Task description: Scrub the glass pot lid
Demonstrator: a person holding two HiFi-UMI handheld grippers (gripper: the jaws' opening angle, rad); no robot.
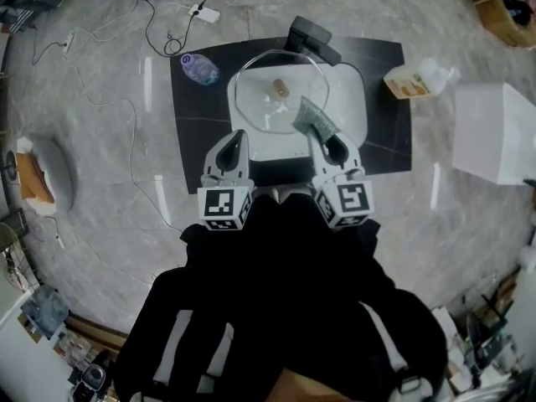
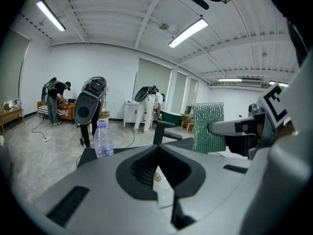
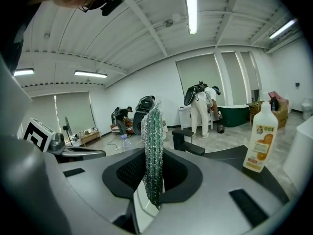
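Ahead and left of the left gripper (image 1: 236,137): water bottle (image 1: 199,68) standing on the black table (image 1: 381,65). Left gripper clenched, jaws together with nothing between them, tip just short of the near edge of a white tray (image 1: 355,99). Glass pot lid (image 1: 264,107) lying flat in that tray, knob up, directly ahead of both grippers and closer to the right one. Right gripper (image 1: 327,143) grasping a green scrub sponge (image 1: 312,117), pinched edge-on between the jaws (image 3: 153,151). Far end of sponge over the lid's right rim; contact not clear. Ahead and right of the right gripper: orange detergent bottle (image 1: 410,80) at the table's corner. Further right, well apart: white box (image 1: 494,132) on the floor.
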